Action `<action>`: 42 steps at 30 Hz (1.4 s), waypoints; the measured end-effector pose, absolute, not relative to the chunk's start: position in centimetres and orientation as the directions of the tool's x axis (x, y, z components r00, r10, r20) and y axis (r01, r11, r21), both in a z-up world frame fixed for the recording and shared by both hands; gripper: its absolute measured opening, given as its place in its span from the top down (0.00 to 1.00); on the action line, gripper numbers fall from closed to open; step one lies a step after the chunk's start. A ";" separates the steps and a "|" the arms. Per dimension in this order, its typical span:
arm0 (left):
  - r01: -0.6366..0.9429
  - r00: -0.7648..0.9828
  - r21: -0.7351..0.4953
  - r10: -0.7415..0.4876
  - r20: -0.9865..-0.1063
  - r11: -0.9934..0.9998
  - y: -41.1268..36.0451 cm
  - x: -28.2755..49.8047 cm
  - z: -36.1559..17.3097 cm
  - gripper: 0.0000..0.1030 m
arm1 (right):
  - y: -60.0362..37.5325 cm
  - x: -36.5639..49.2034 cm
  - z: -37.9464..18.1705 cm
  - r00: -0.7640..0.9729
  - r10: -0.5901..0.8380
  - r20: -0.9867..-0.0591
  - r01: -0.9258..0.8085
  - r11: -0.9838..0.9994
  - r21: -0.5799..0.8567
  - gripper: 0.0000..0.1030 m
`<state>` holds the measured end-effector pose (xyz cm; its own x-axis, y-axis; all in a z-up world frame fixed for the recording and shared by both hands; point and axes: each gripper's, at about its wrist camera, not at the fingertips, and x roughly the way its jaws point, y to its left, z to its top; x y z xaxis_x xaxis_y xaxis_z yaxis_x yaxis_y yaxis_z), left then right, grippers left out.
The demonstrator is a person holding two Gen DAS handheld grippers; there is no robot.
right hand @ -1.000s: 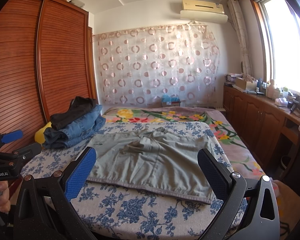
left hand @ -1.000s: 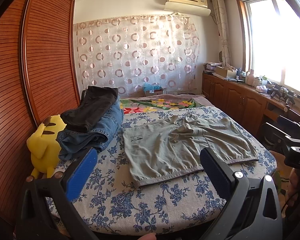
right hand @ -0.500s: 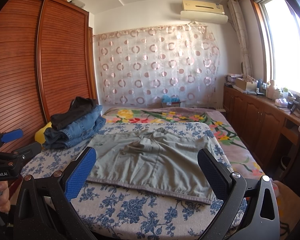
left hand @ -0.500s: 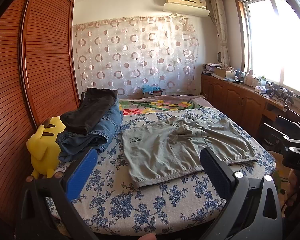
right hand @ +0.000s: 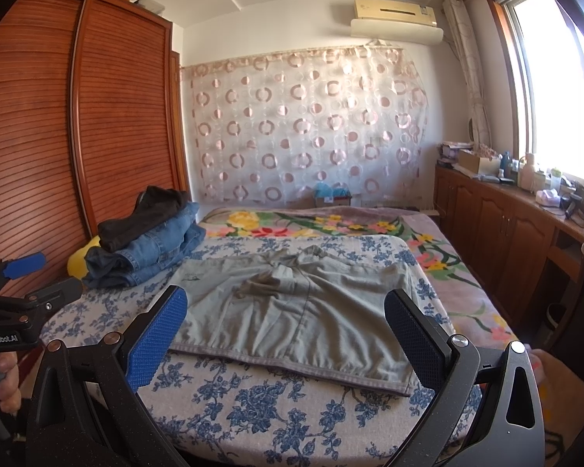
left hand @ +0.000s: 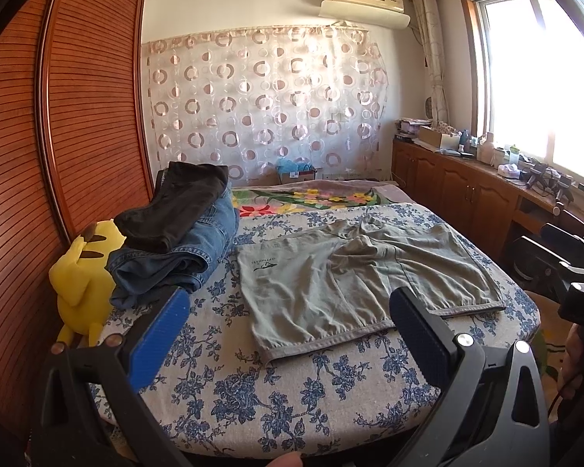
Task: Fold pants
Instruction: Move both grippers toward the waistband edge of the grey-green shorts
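Left wrist view: the left gripper [left hand: 288, 317] hangs with its blue-padded fingers spread wide and nothing between them, above the near edge of the bed. Just ahead of it, slightly toward its right finger, lie the grey-green cotton shorts-style pants [left hand: 354, 276], spread flat on the blue-flowered bedspread [left hand: 261, 393], with the hemmed edge nearest the claw and a rumpled crotch seam farther off. Ahead and to the left of the left finger sits a stack of folded blue denim jeans topped with a dark garment [left hand: 175, 241], and beside that, farther left, a yellow plush toy [left hand: 83, 276]. The pants look thin, soft and limp; the bedspread is a coarser woven cloth. The likely trouble is that a pinch at the hem catches the bedspread too, since both lie flush, or takes only the top layer so the fold comes out skewed.

Right wrist view: the right gripper [right hand: 284, 317] is likewise spread, holding nothing, with the pants directly ahead between its fingers and the textured pads framing the waist-to-hem span. The left gripper's body shows far to the left. Creases run across the fabric here, and the bunched middle could stay trapped inside a fold unless smoothed.
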<state>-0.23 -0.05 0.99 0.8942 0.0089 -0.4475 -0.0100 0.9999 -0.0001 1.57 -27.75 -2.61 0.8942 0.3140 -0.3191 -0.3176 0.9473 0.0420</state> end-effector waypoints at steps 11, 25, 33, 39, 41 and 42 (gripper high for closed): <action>0.028 0.860 0.018 -0.015 -0.510 0.999 1.7 2.4 -2.1 0.00 | -28.9 2.2 -4.3 0.885 0.292 -0.362 -0.304 0.952 0.025 0.01; 0.070 0.775 0.035 -0.033 -0.631 0.997 2.6 4.6 -7.7 0.00 | -32.3 4.4 -6.1 0.857 0.272 -0.438 -0.283 0.958 0.041 0.11; 0.067 0.740 0.040 -0.023 -0.672 0.997 3.3 5.0 -9.5 0.02 | -33.8 5.1 -7.4 0.837 0.259 -0.482 -0.271 0.961 0.045 0.16; 0.075 0.724 0.034 -0.030 -0.689 0.997 4.0 5.7 -10.3 0.12 | -34.7 5.6 -8.7 0.818 0.242 -0.521 -0.266 0.964 0.029 0.27; 0.082 0.716 0.028 -0.040 -0.697 0.996 4.2 5.9 -10.6 0.15 | -35.1 5.7 -9.2 0.812 0.232 -0.536 -0.264 0.964 0.019 0.32; 0.085 0.713 0.023 -0.044 -0.699 0.996 4.3 6.1 -10.7 0.17 | -35.3 5.8 -9.4 0.807 0.229 -0.544 -0.263 0.965 0.015 0.33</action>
